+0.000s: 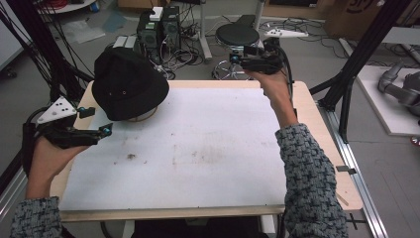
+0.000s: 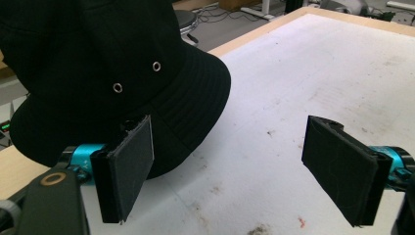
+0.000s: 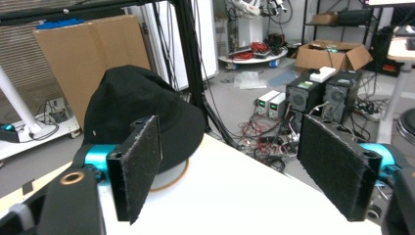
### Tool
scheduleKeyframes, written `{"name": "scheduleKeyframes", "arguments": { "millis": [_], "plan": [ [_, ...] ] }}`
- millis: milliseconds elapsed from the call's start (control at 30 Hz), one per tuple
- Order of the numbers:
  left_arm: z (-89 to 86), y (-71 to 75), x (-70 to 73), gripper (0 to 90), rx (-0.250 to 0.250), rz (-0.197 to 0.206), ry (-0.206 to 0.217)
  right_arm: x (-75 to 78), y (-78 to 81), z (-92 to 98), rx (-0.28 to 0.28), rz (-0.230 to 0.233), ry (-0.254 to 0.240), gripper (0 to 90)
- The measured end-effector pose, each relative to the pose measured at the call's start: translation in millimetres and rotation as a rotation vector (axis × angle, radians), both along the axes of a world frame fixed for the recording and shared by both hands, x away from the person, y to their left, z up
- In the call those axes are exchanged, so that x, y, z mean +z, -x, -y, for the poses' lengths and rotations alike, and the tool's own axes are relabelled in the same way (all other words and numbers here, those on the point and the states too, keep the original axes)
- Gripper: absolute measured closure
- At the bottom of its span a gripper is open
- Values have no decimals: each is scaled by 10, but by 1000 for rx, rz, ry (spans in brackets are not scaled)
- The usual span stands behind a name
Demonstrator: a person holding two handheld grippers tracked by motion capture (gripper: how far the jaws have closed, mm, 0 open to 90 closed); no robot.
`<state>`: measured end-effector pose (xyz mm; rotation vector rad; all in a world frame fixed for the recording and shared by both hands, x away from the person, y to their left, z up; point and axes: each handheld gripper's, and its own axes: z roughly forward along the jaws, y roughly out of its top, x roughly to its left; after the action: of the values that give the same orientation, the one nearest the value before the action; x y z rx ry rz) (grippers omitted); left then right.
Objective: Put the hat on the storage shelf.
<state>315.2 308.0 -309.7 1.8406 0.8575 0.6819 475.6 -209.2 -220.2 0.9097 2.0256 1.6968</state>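
Your sleeves (image 1: 309, 183) come in nearest, one at each lower corner of the high view. Your left hand (image 1: 49, 156) sits low at the bench's (image 1: 198, 148) left edge, palm turned up under the left gripper (image 1: 101, 121), which points level toward the hat. Its fingers (image 2: 129, 166) stand wide apart with nothing between them; one finger sits just in front of the hat's brim.

Your right hand (image 1: 270, 82) is stretched out to the bench's far edge, forearm running along the right side, and holds the right gripper (image 1: 237, 57) level, aimed left across the far edge toward the hat. Its fingers (image 3: 139, 166) are also spread wide and hold nothing.

Your black bucket hat (image 1: 128, 84) sits upright at the far left corner of the bench, on a pale round base (image 3: 171, 174), brim hanging over it. Between both grippers the white bench top lies bare, with only faint stains
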Motion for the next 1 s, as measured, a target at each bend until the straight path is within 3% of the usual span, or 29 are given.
{"name": "scheduleKeyframes", "arguments": {
  "millis": [533,1000],
  "plan": [
    [39,2,-31,196,-14,-7,-6,-331,420,560,-79,-13,-23,129],
    [70,-23,-79,195,-14,-19,-8,-765,788,787,-81,-35,-31,124]
  ]
}}
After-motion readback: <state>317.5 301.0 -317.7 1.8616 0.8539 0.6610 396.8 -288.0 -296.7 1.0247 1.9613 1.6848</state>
